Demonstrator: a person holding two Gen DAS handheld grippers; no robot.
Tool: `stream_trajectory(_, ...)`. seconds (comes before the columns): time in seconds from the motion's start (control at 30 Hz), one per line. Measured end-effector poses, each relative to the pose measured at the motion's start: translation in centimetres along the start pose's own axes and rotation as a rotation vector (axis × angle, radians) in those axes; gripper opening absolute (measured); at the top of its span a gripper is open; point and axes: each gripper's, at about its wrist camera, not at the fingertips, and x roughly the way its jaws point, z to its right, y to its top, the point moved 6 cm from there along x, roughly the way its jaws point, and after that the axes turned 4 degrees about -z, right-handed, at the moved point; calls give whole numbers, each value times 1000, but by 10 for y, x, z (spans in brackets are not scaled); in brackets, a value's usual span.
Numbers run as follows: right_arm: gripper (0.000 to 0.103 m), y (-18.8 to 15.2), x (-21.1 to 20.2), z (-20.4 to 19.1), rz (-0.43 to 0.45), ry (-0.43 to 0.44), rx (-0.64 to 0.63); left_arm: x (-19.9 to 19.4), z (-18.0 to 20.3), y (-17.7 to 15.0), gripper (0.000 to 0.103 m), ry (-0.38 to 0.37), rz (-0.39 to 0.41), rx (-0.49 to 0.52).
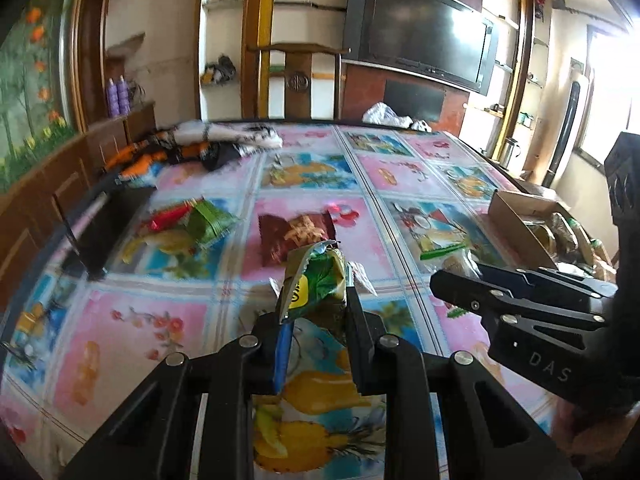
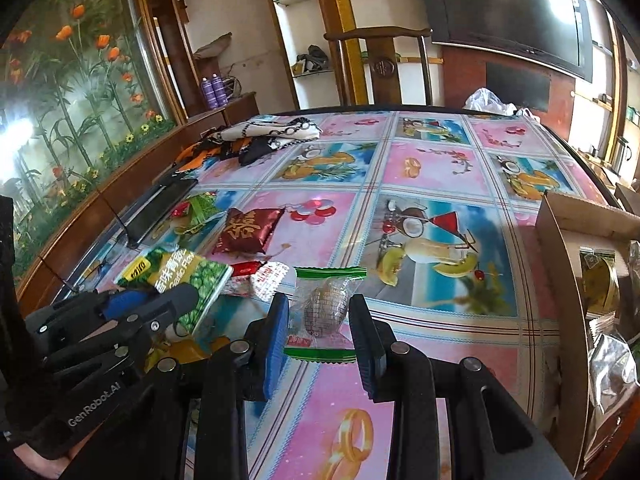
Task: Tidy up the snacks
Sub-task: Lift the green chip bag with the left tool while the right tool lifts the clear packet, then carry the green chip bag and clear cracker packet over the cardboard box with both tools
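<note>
My left gripper (image 1: 314,304) is shut on a green pea snack packet (image 1: 316,276), which stands up between its fingers above the table (image 1: 400,176). In the right wrist view that packet (image 2: 188,272) shows its printed face, with the left gripper (image 2: 188,296) on its lower edge. My right gripper (image 2: 320,304) is shut on a clear-wrapped round snack with green ends (image 2: 324,312), held just above the tablecloth. In the left wrist view the right gripper (image 1: 444,280) reaches in from the right. A dark red packet (image 1: 294,236) lies beyond both grippers.
An open cardboard box (image 2: 560,248) holding several packets stands at the table's right edge. Green and red packets (image 1: 200,220) and a black flat device (image 1: 108,220) lie at the left. A small red-and-white packet (image 2: 264,274) lies near the grippers. Folded cloth (image 1: 224,140) and a chair (image 1: 298,80) are at the far end.
</note>
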Motion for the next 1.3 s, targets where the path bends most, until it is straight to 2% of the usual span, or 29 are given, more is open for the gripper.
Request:
stream_trajectory(0.2,34,0,-6,-7,26,21,-13,-6,-1,4,23,55,43,26)
stream_trajectory(0.67,34,2,-15,-18,64,33,-43,-7,-2,4,23,62,45,23)
stream_trajectory(1.3,34,6,-22,-8,88,24,-17,-9,-5,7,23,69,56,29)
